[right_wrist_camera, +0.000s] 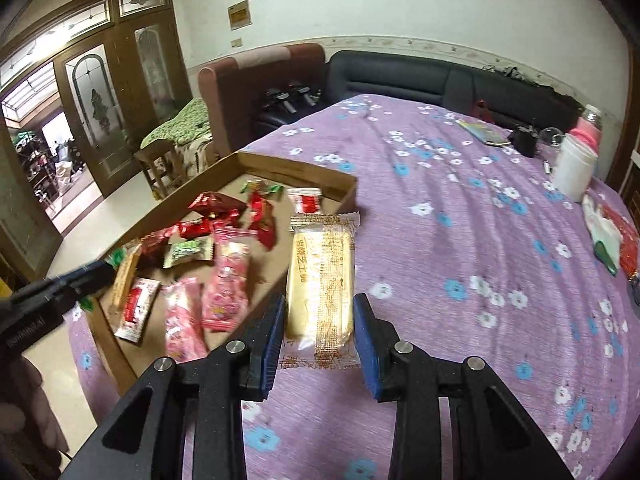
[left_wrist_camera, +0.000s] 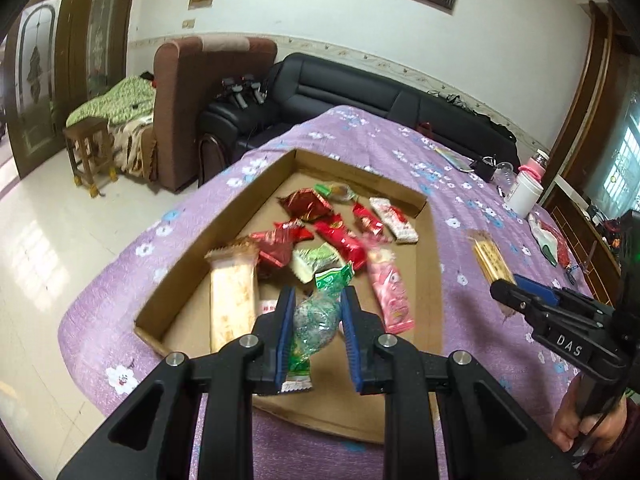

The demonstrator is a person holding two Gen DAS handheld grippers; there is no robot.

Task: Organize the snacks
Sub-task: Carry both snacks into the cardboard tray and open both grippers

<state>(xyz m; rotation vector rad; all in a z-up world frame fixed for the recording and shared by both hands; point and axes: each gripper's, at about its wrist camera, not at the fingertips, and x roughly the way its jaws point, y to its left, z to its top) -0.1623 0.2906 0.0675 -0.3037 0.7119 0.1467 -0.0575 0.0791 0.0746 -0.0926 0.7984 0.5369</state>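
- Left wrist view: my left gripper (left_wrist_camera: 316,312) is clenched on a green candy (left_wrist_camera: 314,316), its twisted wrapper running lengthwise between the blue pads, one tail poking forward, the other trailing back toward me.
- It hangs over the near part of the cardboard tray (left_wrist_camera: 224,208), where red, green and pink snacks (left_wrist_camera: 340,240) already lie in a loose heap.
- Out to the right, my right gripper (left_wrist_camera: 516,286) holds its wafer pack (left_wrist_camera: 490,258) over the purple tablecloth (left_wrist_camera: 472,176), outside the tray.
- Right wrist view: the right gripper (right_wrist_camera: 320,320) has the pads against the long sides of the wafer pack (right_wrist_camera: 322,280), long axis pointing straight ahead.
- The tray (right_wrist_camera: 296,168) lies left of those fingers, its right edge just beside the pack.
- My guess: the left hand only needs to let go; the right must shift left first.
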